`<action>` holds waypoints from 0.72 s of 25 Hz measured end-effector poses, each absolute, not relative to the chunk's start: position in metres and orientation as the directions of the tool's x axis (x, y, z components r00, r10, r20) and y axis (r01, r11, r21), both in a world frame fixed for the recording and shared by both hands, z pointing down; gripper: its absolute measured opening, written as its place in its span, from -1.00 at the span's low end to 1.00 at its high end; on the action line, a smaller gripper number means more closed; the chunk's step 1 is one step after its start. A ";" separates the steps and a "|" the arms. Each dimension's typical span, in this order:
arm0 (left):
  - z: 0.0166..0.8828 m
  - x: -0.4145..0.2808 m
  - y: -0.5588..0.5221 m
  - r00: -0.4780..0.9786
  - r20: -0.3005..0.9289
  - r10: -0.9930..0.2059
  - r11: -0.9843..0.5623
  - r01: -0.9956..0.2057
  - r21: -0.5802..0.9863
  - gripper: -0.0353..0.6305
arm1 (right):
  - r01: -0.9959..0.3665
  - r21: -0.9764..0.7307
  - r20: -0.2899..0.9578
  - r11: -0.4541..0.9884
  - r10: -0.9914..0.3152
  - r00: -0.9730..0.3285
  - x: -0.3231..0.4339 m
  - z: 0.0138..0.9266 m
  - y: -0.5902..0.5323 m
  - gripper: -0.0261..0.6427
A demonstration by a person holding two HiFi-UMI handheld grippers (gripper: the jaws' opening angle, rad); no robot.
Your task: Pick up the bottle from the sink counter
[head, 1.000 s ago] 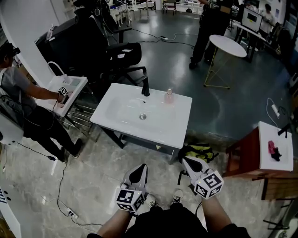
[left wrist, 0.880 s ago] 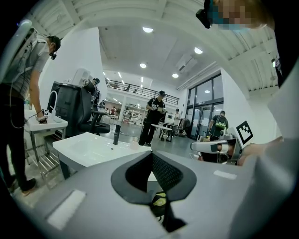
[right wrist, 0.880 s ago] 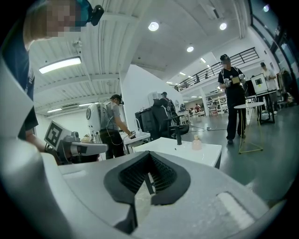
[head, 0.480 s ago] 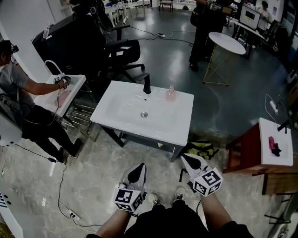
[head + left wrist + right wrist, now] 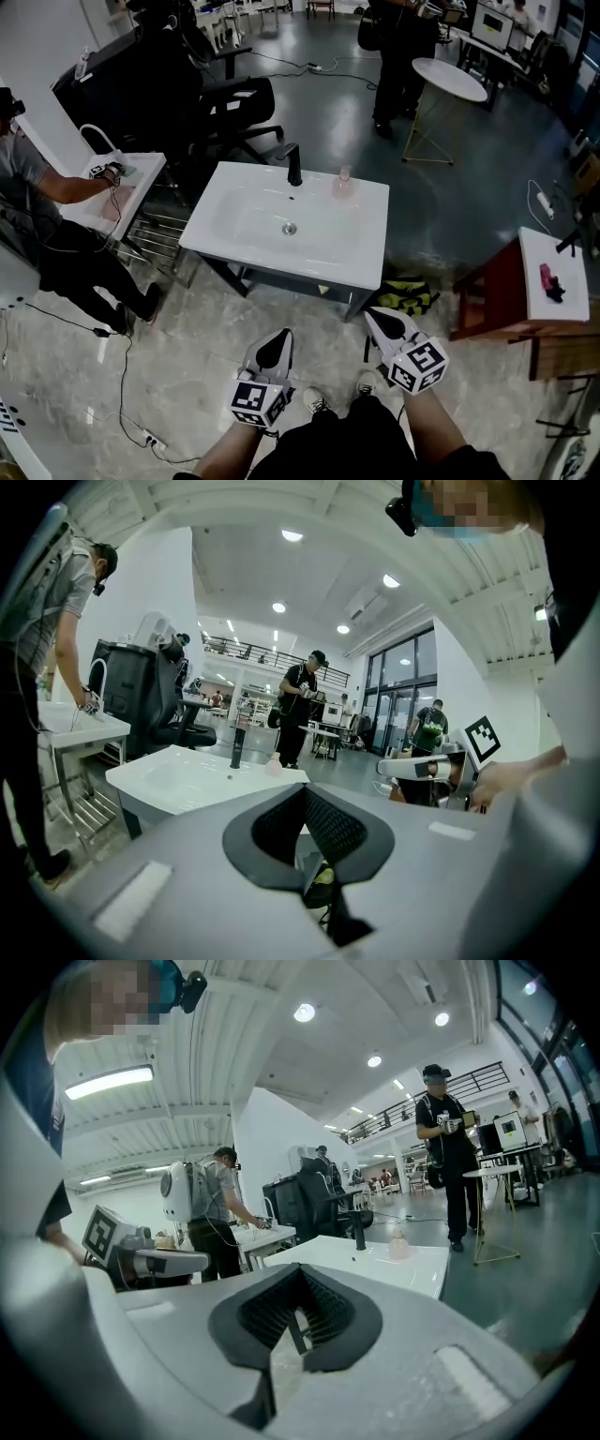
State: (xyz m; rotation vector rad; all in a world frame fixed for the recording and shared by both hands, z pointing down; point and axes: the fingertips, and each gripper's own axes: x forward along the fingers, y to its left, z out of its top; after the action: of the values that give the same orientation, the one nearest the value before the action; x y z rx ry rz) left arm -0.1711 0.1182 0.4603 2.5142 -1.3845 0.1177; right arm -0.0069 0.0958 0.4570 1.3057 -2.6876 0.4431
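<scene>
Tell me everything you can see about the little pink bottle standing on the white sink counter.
The small pale pink bottle stands upright on the back rim of the white sink counter, to the right of the black faucet and apart from it. It looks like translucent plastic, with a wide rounded body narrowing to a slim neck and top. Only the counter touches it. Any label is too small to make out.
</scene>
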 end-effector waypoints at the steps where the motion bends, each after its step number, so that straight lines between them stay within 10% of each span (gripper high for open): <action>1: 0.460 -0.172 0.117 0.541 0.199 -0.817 -0.509 -0.839 0.190 -0.88 | -0.785 -0.209 0.232 0.584 -0.750 -0.620 -0.008 0.457 0.095 -0.92; 18: 0.453 -0.143 0.076 0.515 0.190 -0.836 -0.487 -0.855 0.177 -0.88 | -0.763 -0.205 0.204 0.613 -0.736 -0.646 0.018 0.449 0.043 -0.92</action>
State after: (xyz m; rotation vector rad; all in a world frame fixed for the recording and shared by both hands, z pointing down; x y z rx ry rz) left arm -0.1431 0.0756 0.4534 2.5102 -1.4303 0.1138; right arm 0.0182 0.0432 0.4494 1.2724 -2.7318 0.4178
